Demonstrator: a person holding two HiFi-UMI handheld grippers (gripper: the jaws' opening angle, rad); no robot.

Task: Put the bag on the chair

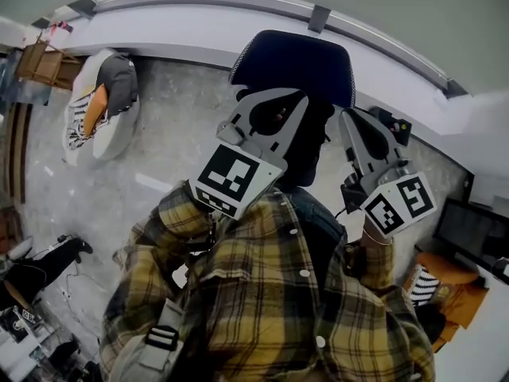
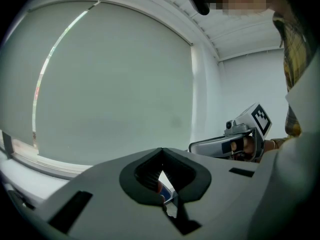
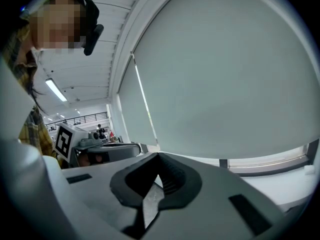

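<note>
We find left gripper (image 2: 161, 153) and right gripper (image 3: 158, 156) pressed together, nothing pinched, both raised at chest. No view shows bag itself; we judge it on wearer's back, strap (image 1: 161, 338) over shoulder. Ahead, chair (image 1: 293, 60) at far edge of floor (image 1: 179, 134). Risks: closed jaws miss strap; bag slips, drops; chair shifts under shove.

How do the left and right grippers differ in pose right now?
The left gripper overlaps the chair's dark backrest in the head view, while the right gripper points past the backrest's right edge. The left gripper leans right toward its tip and the right gripper leans left, so their tips converge. Both are raised with jaws shut.
</note>
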